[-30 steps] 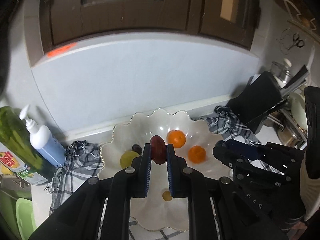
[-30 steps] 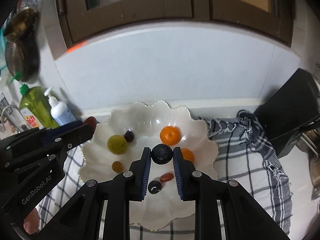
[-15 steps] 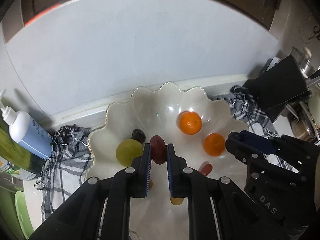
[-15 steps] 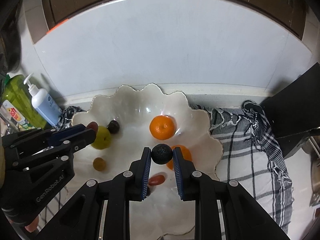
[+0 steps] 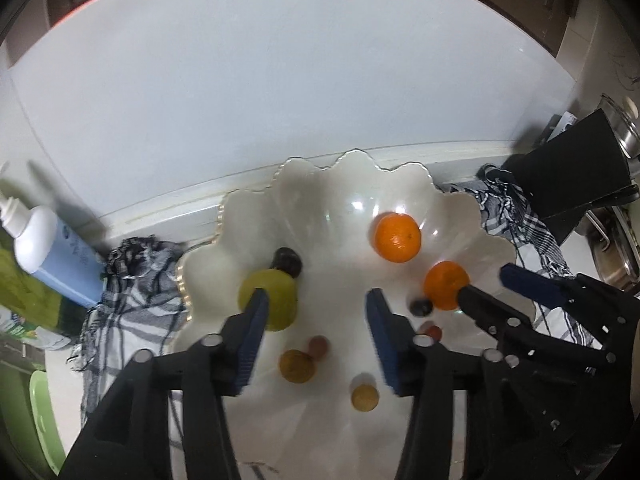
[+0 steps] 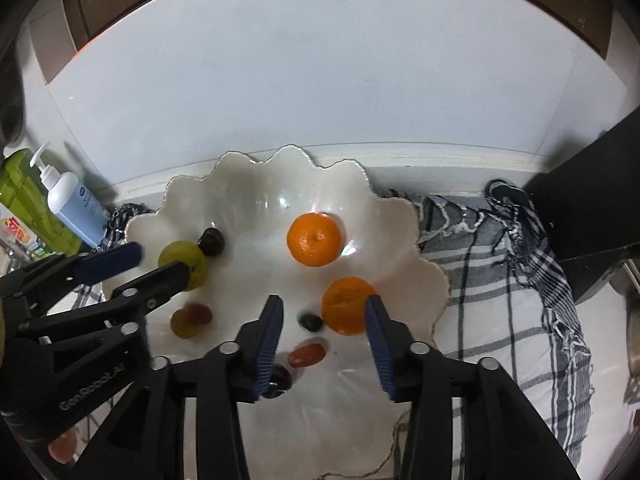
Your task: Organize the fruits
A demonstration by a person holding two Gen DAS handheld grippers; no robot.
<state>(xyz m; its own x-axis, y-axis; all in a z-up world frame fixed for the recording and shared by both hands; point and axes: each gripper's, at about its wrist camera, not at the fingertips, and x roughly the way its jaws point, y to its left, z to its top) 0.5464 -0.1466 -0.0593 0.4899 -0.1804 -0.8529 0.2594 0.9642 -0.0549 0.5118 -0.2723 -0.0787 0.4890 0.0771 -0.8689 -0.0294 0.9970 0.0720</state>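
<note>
- The big white bowl [image 6: 400, 216] with the wavy rim fills the middle of both views. It sits on a checked cloth [image 6: 520, 288], which shows at the right of the right wrist view.
- All the fruit I can see is inside the bowl, so most of the job looks done.
- The left gripper [image 5: 316, 300] is at the bottom middle of its own view. Its jaws have just been opening and now stand wide, with nothing held between them.
- The right gripper [image 6: 322, 308] is at the bottom middle of its own view. Its jaws have just been opening too, and nothing is pinched.
- Two oranges [image 6: 315, 239] sit in the right half of the bowl. The lower one is right by the right gripper's blue pad.
- A green fruit [image 5: 269, 298] sits at the left side of the bowl, touching a dark plum [image 5: 287, 261] just above it.
- A reddish fruit [image 5: 319, 346] looks blurry below the left jaws, so I think it was just dropped there.
- A small black fruit [image 6: 311, 321] lies between the right jaws, loose in the bowl.
- A red fruit [image 6: 306, 354] lies just below it.
- I cannot tell if more fruit waits outside the bowl. If not, only pulling the grippers away is left.
</note>
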